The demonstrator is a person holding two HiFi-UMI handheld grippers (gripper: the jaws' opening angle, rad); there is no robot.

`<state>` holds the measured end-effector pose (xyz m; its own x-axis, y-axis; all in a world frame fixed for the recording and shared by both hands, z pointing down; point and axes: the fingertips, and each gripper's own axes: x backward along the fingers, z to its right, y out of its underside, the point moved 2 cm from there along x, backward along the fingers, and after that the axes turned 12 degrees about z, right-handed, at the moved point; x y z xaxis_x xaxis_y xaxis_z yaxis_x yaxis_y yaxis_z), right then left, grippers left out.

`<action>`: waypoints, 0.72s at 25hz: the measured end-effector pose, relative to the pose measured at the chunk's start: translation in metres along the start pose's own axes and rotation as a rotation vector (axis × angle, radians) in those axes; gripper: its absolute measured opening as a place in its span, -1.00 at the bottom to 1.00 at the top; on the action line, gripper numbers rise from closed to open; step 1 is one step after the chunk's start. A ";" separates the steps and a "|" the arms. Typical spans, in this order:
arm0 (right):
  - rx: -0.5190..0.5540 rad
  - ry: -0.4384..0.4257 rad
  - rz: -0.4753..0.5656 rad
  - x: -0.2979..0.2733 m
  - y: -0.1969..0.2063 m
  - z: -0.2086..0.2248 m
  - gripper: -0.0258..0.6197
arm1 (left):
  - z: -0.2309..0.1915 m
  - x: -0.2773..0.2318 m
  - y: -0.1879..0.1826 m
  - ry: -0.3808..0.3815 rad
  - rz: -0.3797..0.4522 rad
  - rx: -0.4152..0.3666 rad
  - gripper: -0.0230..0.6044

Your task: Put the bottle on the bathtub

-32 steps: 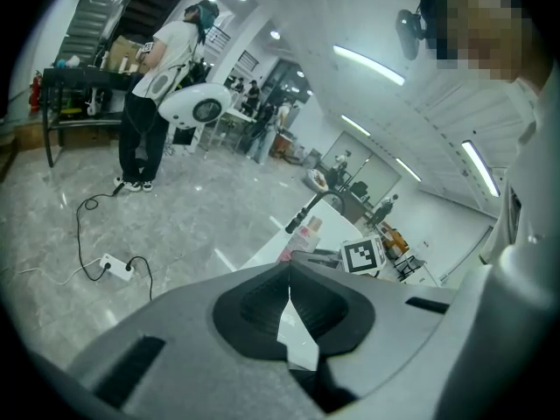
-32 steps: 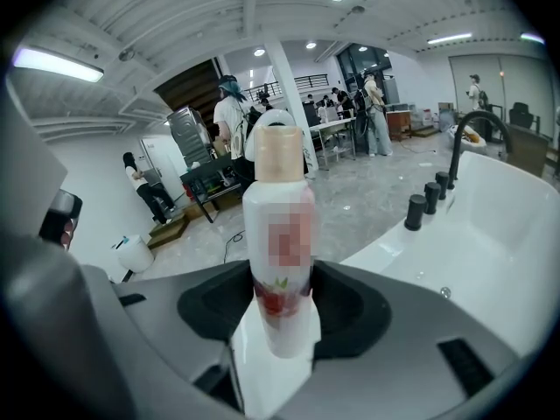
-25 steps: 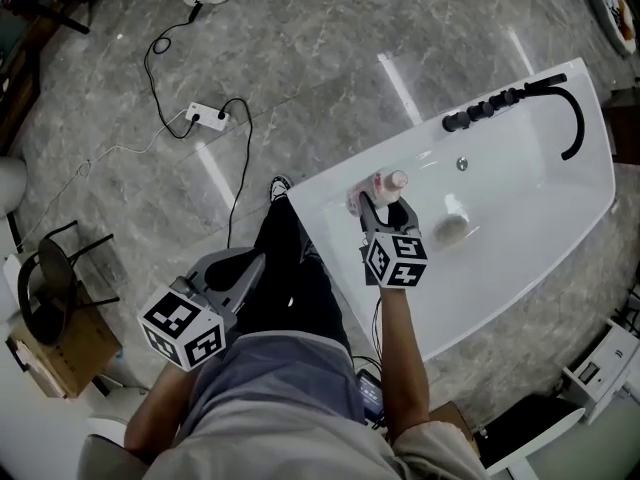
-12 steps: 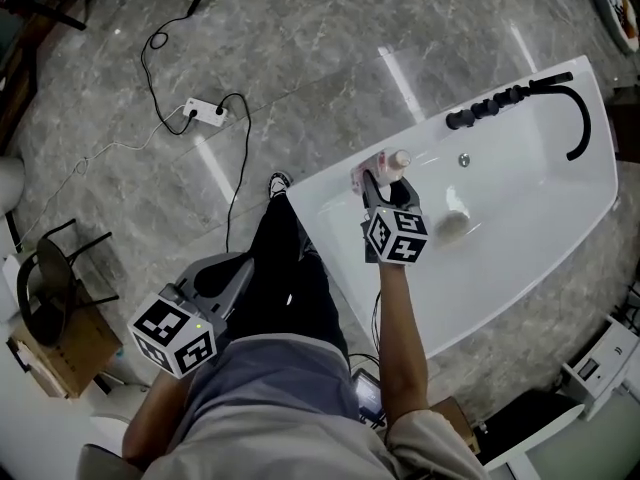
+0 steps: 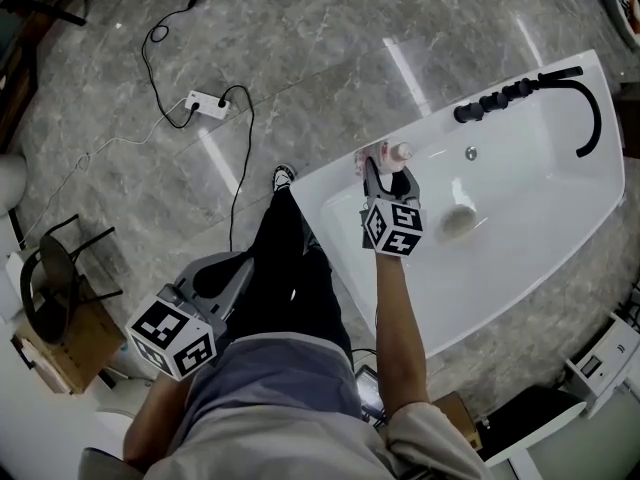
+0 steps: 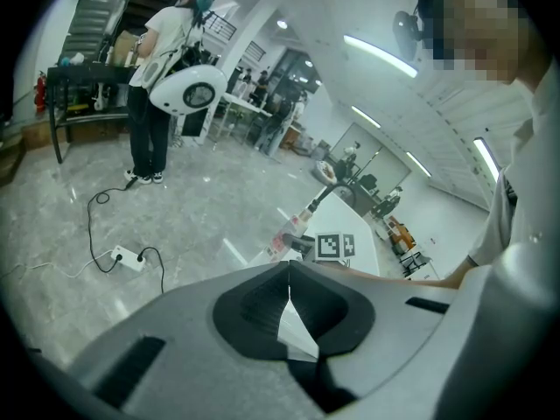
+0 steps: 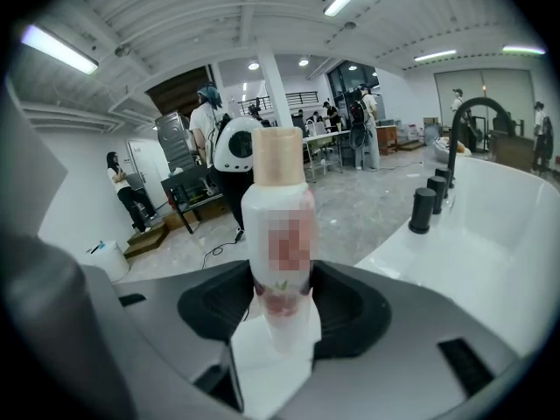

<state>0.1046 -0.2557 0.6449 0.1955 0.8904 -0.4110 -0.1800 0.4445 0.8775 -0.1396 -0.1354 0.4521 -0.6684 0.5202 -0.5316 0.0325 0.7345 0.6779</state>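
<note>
Bottle (image 7: 278, 234) position: upright between the two fingers of the right gripper (image 7: 278, 318), which are closed on its lower body. Its pale cap points up. In the head view the bottle (image 5: 383, 154) stands at the long rim of the bathtub (image 5: 520, 238) that also carries the black spout (image 5: 592, 108). It is at the end of that rim far from the spout. The right gripper (image 5: 386, 175) reaches toward it from over the bathtub's interior. Whether the bottle's base touches the rim cannot be told.

The left gripper (image 5: 240, 273) is well apart from the bathtub, beside the person's leg. Its fingers (image 6: 262, 300) are pressed together with nothing between them.

Count: one bottle, one bathtub, two grippers, one black spout. A row of black knobs (image 5: 490, 104) stands on the bathtub rim between bottle and spout.
</note>
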 end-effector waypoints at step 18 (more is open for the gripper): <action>0.137 -0.028 -0.023 0.014 0.014 -0.018 -0.28 | 0.016 -0.006 -0.004 0.033 0.022 -0.004 -0.90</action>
<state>0.0875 -0.2349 0.6473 0.2257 0.8761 -0.4260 -0.0419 0.4456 0.8942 -0.1238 -0.1348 0.4449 -0.6917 0.5217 -0.4993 0.0446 0.7210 0.6915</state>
